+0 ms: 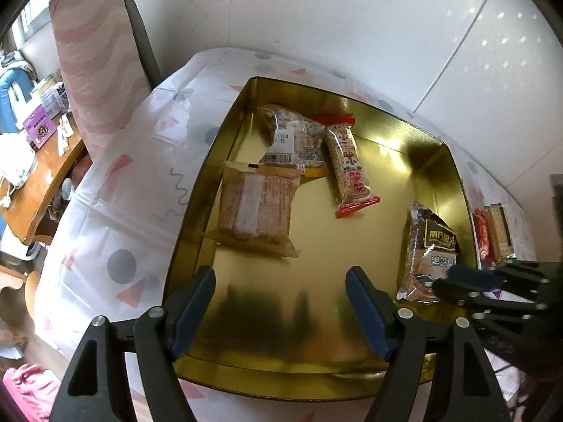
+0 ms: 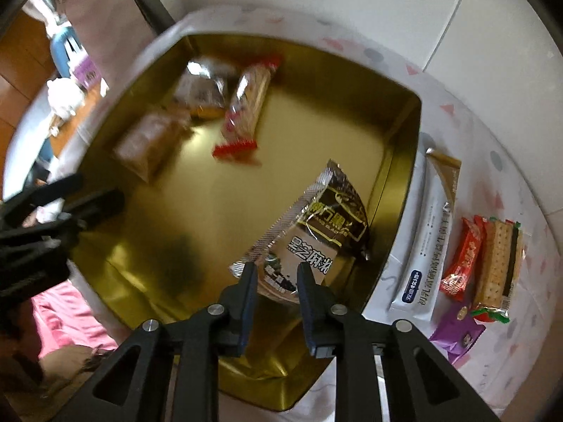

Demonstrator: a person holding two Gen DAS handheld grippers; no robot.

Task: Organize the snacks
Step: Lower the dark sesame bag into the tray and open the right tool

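Note:
A gold tin tray [image 1: 352, 376] [image 2: 404, 133] lies on the table. In it lie a brown cake pack [image 1: 257, 207] [image 2: 147, 140], a clear wrapped snack [image 1: 292, 133] [image 2: 204, 84] and a red-ended bar [image 1: 348, 165] [image 2: 246, 105]. A dark sesame packet [image 1: 429, 246] [image 2: 316, 225] leans in the tray's right side. My left gripper [image 1: 281, 281] is open and empty over the tray's near part. My right gripper [image 2: 276, 270] [image 1: 464, 277] has its jaws partly apart around the sesame packet's near end; whether the pads touch it is unclear.
Right of the tray lie a long white sachet [image 2: 425, 232], a red snack [image 2: 461, 260] [image 1: 480, 235], a cracker pack [image 2: 499, 263] [image 1: 501, 232] and a purple packet [image 2: 457, 334]. A wooden desk with boxes [image 1: 38, 161] stands far left. A white wall is behind.

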